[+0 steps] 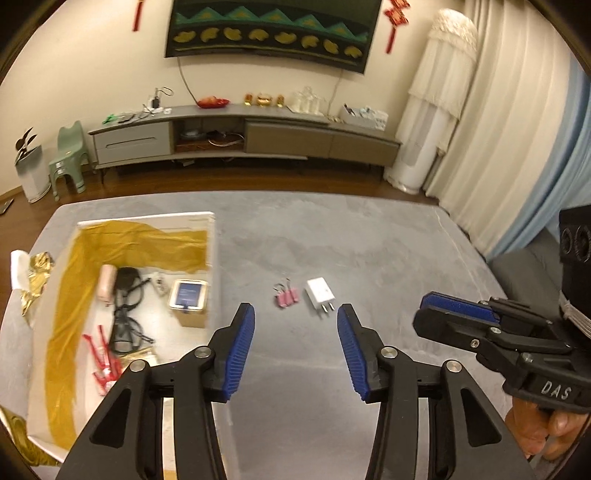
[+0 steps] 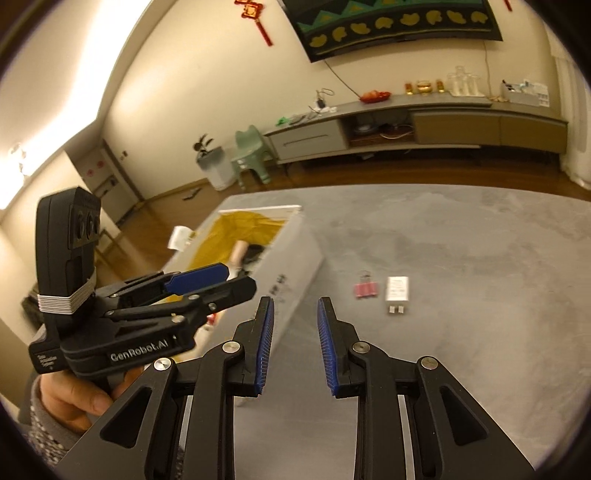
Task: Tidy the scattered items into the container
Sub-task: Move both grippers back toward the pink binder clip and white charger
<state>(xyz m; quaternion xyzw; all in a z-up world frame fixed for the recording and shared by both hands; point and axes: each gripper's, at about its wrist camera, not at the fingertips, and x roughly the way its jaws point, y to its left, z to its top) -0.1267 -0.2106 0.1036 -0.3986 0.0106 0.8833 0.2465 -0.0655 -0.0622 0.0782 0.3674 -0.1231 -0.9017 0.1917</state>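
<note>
Walls: cream (image 1: 92,66), with a dark patterned hanging (image 1: 271,31) and red knot ornaments (image 1: 396,16).
Floor: brown wood (image 1: 240,179).
Furniture: long grey TV cabinet (image 1: 243,138); green child's chair (image 1: 68,157); white bin (image 1: 33,177).
Window side: pale curtains (image 1: 517,147).
Light: warm ceiling strip (image 2: 85,66).

You have a plain grey tabletop (image 1: 369,258). The box (image 1: 212,236) is white, lined with gold cloth (image 1: 147,243). The charger (image 1: 320,294) is white, the binder clips (image 1: 287,297) pink. Both grippers are black with ribbed blue pads (image 1: 242,350).
</note>
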